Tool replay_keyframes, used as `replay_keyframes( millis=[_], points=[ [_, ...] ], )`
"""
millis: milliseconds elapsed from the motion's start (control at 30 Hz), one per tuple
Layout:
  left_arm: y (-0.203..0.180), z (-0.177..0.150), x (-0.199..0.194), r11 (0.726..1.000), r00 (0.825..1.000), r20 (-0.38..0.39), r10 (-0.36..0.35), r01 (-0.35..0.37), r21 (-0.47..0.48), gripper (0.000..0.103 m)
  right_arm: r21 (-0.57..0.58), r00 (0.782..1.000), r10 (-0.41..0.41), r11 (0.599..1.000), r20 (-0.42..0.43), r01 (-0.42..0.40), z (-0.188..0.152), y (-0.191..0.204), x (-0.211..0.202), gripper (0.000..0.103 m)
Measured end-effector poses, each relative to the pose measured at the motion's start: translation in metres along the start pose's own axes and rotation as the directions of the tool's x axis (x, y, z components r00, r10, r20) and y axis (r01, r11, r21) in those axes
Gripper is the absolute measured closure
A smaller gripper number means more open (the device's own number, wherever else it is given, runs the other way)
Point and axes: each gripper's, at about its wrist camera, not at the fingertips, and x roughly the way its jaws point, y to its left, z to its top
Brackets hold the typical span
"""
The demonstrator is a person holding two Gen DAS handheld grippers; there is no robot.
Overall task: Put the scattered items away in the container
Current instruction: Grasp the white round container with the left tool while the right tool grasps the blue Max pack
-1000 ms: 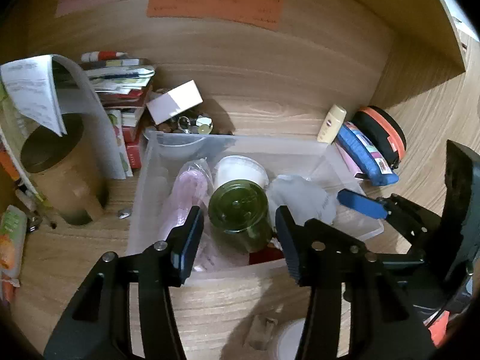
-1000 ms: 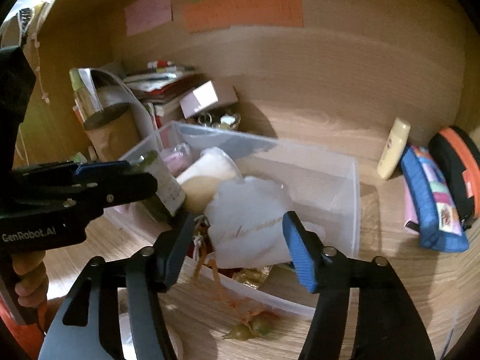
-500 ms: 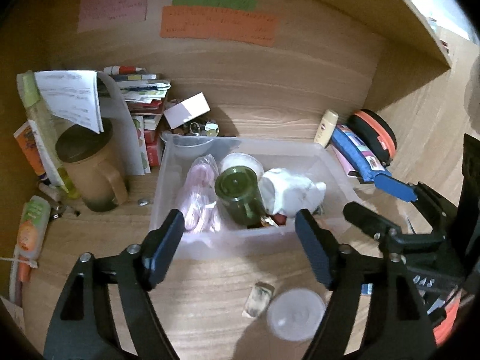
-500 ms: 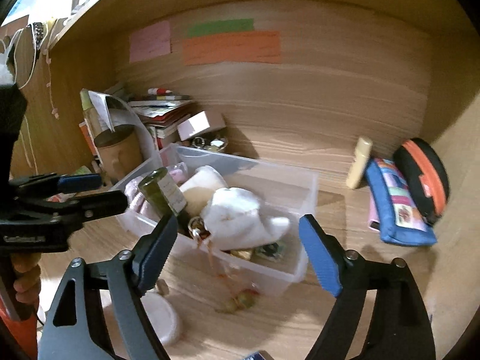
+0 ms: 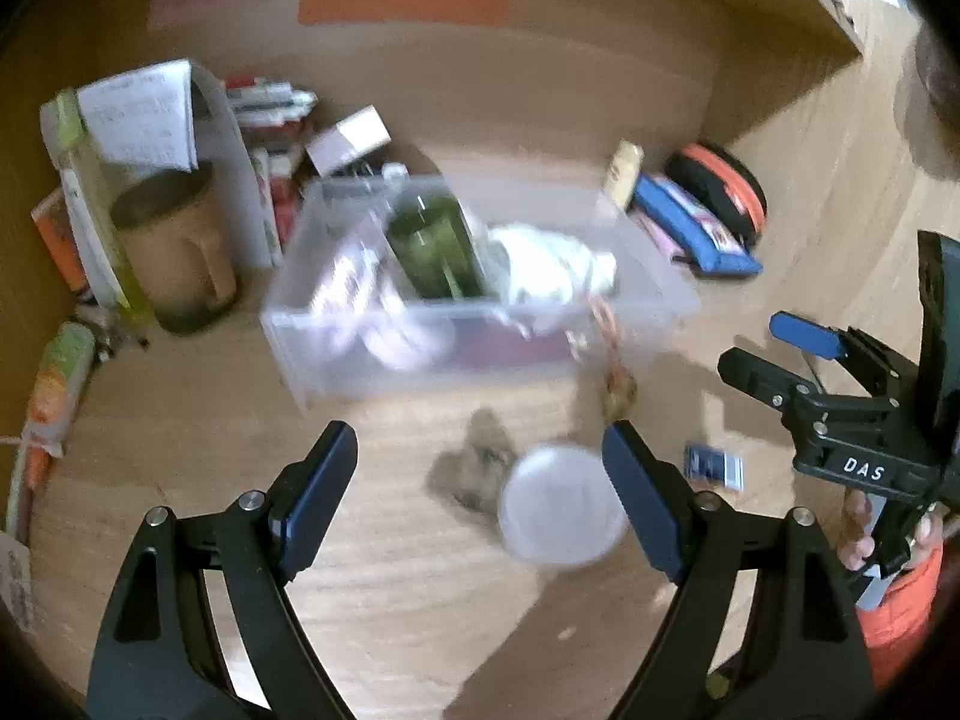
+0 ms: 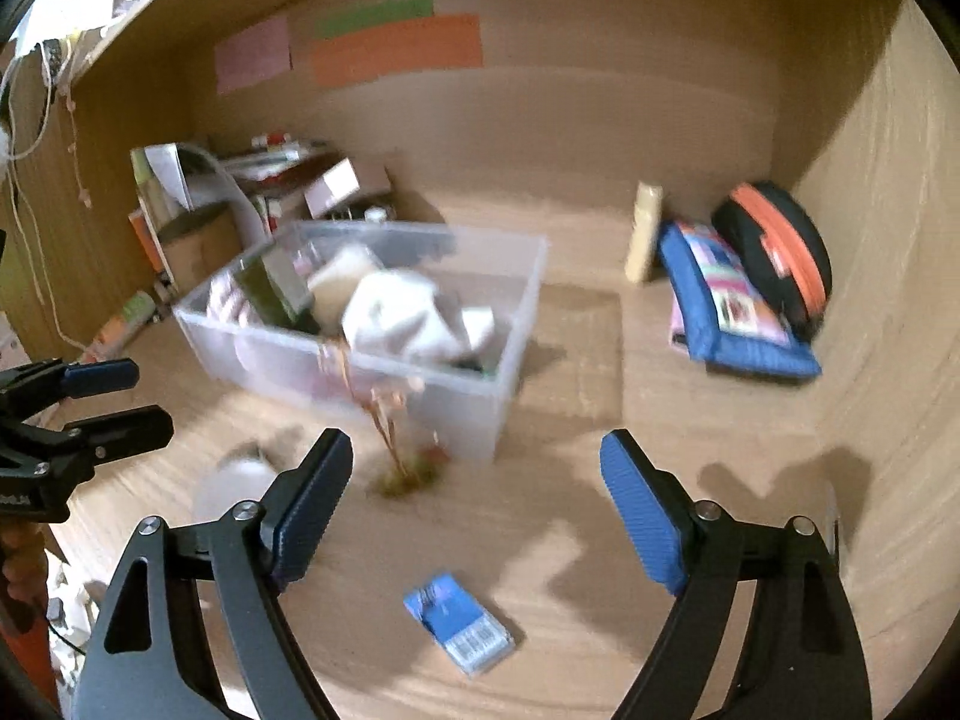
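A clear plastic bin (image 5: 336, 354) (image 6: 510, 324) on the wooden desk holds a green jar (image 5: 432, 246) (image 6: 273, 288), a white cloth bundle (image 5: 552, 273) (image 6: 408, 318) and pink packets (image 5: 348, 288). A beaded cord with a tassel (image 6: 396, 444) (image 5: 618, 384) hangs over its front wall. A white round lid (image 5: 561, 507) (image 6: 237, 480) and a blue packet (image 6: 459, 621) (image 5: 714, 468) lie in front of the bin. My left gripper (image 5: 477, 492) is open and empty above the lid. My right gripper (image 6: 477, 501) is open and empty above the blue packet.
A brown mug (image 5: 174, 252), papers and stacked books (image 5: 270, 120) stand left of the bin. A cream bottle (image 6: 642, 231), a blue pouch (image 6: 729, 306) and a black-orange case (image 6: 780, 246) lie at the right. A dark crumpled lump (image 5: 480, 468) is beside the lid.
Both grippers have pulled back and up from the bin, still open. The lid, tassel and blue packet on the desk in front have come into view. Both views are motion-blurred now.
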Motion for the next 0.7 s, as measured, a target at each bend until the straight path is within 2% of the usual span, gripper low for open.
replay_keyframes(
  millis=[200, 367, 567, 700],
  points=[
    [-0.013, -0.03, 0.013, 1.0, 0.997, -0.08, -0.008, 0.009, 0.013, 0.019, -0.017, 0.996, 0.004, 1.0, -0.084, -0.006, -0.034, -0.005, 0.006, 0.02],
    [-0.021, -0.044, 0.017, 1.0, 0.993, -0.115, -0.025, 0.026, 0.006, 0.019, -0.031, 0.992, 0.014, 0.999, -0.123, -0.018, -0.051, -0.005, 0.008, 0.02],
    [-0.031, -0.05, 0.027, 1.0, 0.99, -0.14, -0.013, 0.013, -0.001, 0.019, -0.044, 0.988, 0.026, 0.998, -0.153, -0.033, -0.064, -0.003, 0.012, 0.02],
    [-0.035, -0.048, 0.039, 1.0, 0.987, -0.16, -0.023, 0.022, -0.008, 0.019, -0.036, 0.982, 0.063, 0.997, -0.176, -0.07, -0.067, -0.003, 0.014, 0.02]
  ],
)
